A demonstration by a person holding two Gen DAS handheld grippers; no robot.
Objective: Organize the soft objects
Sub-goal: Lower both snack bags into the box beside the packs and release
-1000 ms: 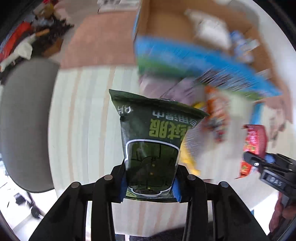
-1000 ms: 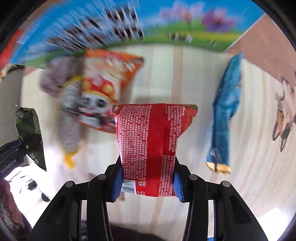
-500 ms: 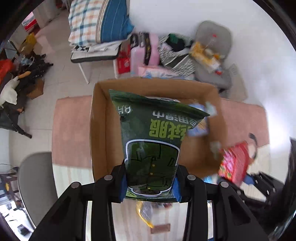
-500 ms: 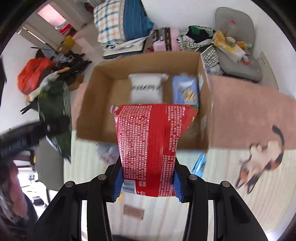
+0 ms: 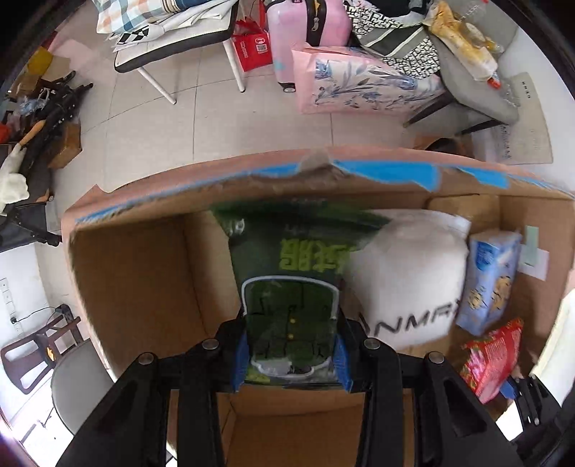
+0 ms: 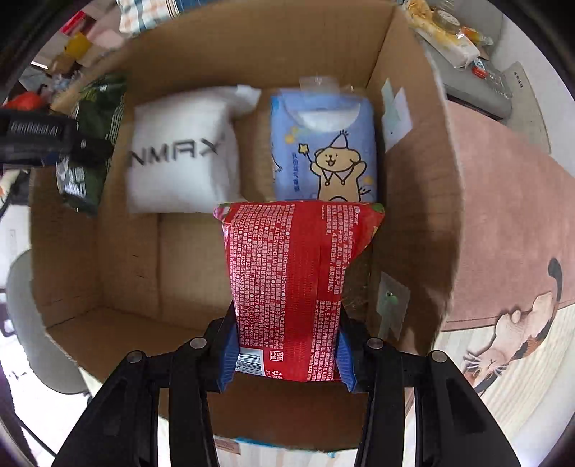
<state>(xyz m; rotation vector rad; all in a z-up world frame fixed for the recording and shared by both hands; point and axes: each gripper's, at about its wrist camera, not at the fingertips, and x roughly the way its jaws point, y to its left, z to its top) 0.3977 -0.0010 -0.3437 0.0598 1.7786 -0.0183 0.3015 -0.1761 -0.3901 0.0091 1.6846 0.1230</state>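
- The left gripper (image 5: pixel 290 350) is clenched on a dark green packet (image 5: pixel 291 287) with pale green lettering, held upright between the blue pads over the left half of the cardboard box (image 5: pixel 136 273).
- The right gripper (image 6: pixel 287 355) grips a red packet (image 6: pixel 293 287) covered in white print, near the box's right wall.
- Beyond both, a white pillow pack (image 6: pixel 181 151) lies against the far wall, with a blue tissue pack (image 6: pixel 323 151) just beside it.
- Only the right wrist view shows the tissue pack's cartoon bear; only the left shows a pink suitcase (image 5: pixel 309 32) past the box.
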